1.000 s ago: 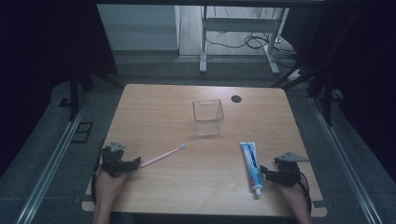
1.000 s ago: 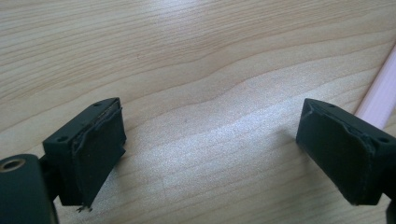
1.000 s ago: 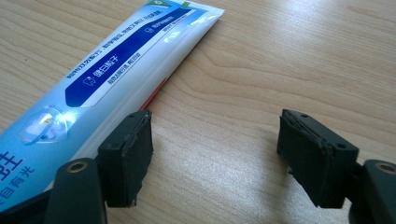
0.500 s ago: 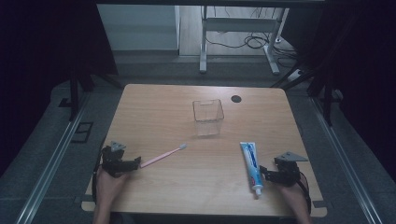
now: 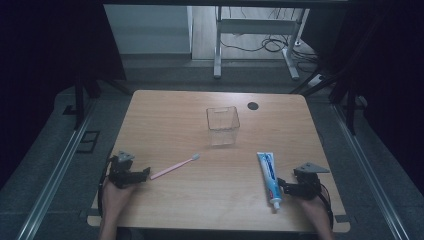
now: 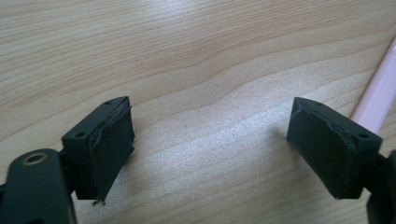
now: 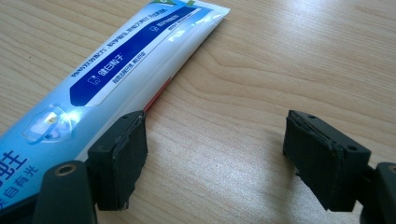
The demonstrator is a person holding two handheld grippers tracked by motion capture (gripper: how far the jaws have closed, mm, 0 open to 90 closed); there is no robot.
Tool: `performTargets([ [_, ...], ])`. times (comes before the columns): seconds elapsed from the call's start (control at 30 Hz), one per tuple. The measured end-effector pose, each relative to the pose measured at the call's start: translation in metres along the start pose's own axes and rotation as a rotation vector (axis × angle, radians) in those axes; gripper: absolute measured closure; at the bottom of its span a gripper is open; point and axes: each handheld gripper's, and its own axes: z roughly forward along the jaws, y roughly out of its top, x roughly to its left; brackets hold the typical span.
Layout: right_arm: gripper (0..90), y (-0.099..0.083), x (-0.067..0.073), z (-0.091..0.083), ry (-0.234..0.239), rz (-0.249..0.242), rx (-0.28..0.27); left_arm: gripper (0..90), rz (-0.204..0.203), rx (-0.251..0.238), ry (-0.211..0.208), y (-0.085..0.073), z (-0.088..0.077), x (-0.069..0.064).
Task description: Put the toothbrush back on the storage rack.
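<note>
Dim floor and dark drapes ring a pale wooden worktop [image 5: 200,120], and the risks lie at its near edge; at the left, the left gripper [image 5: 141,174] has its fingers [image 6: 109,144] spread wide, having just been closing a little, with bare wood between them; the pink toothbrush [image 5: 175,166] lies outside the right finger, its handle end close against that finger's outer face, so a squeeze from here would likely close on nothing, or knock the handle and send the brush skidding; beyond both sets of fingers, well apart towards the middle of the worktop, stands the clear cup [image 5: 223,125], light-looking and easy to tip if something is dropped in off-centre; at the right, the right gripper [image 5: 283,187] has its fingers [image 7: 122,154] wide too, having just been opening, again with only wood between; the toothpaste tube [image 5: 267,175] lies outside the left finger, which seems to touch or overhang its edge; closing as they stand would probably miss it, and a sideways nudge could roll the slick tube away.
</note>
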Motion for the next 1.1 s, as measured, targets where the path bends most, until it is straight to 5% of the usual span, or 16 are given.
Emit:
performTargets([
  [0.4,21.5,0.0,0.0,0.0,0.001,-0.001,0.001,33.7,0.051,0.018,0.0,0.004,-0.005,-0.005],
  [0.7,21.1,0.0,0.0,0.0,0.002,-0.001,0.001,58.8,0.061,-0.004,-0.071,0.01,-0.012,-0.011],
  [0.83,21.0,0.0,0.0,0.0,0.003,-0.002,0.001,81.2,0.076,-0.005,-0.102,0.012,-0.015,-0.013],
  [0.93,20.9,0.0,0.0,0.0,0.003,-0.003,0.001,89.6,0.079,-0.011,-0.131,0.014,-0.018,-0.016],
  [1.1,20.7,0.0,0.0,0.0,0.004,-0.005,0.001,89.9,0.099,0.01,-0.159,0.018,-0.015,-0.018],
])
